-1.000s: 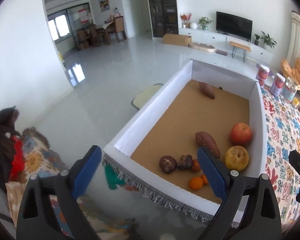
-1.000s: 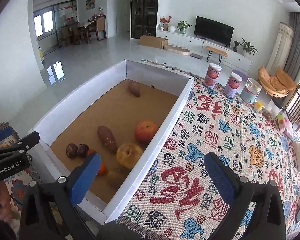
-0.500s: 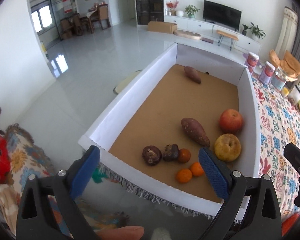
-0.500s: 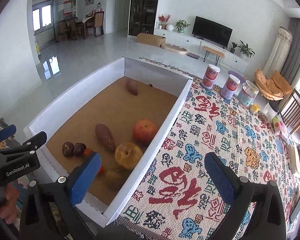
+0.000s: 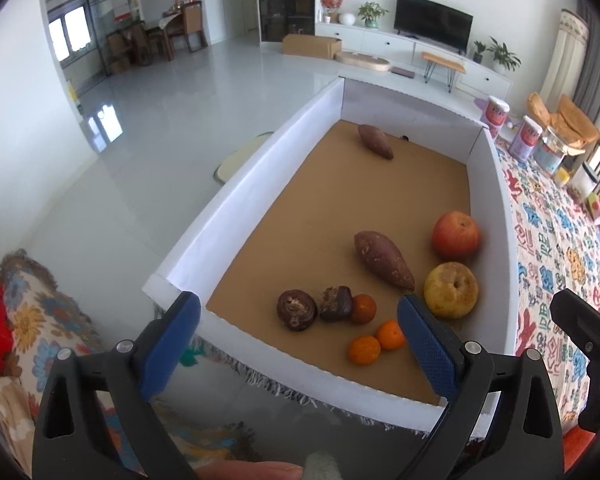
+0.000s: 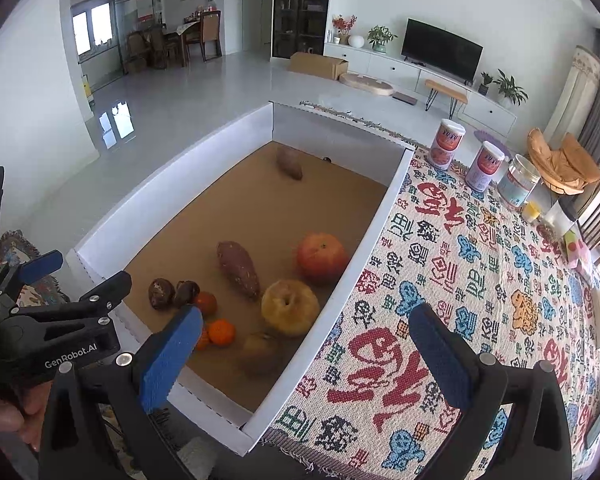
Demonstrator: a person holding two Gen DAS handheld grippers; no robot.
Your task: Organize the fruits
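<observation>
Both tools gape wide and hold nothing: the left tool (image 5: 298, 344) hovers over the near end of the white-walled box (image 5: 236, 200), and the right tool (image 6: 304, 356) hangs over the box's right wall and the patterned cloth (image 6: 480, 280) on the tabletop. On the box's brown floor, near its front, lie a sweet potato (image 5: 382, 259), a red apple (image 5: 456, 235), a yellow apple (image 5: 451, 289), two dark shrivelled fruits (image 5: 296, 309) and three small oranges (image 5: 364, 349). A second sweet potato (image 5: 375, 141) lies well apart by the far wall.
</observation>
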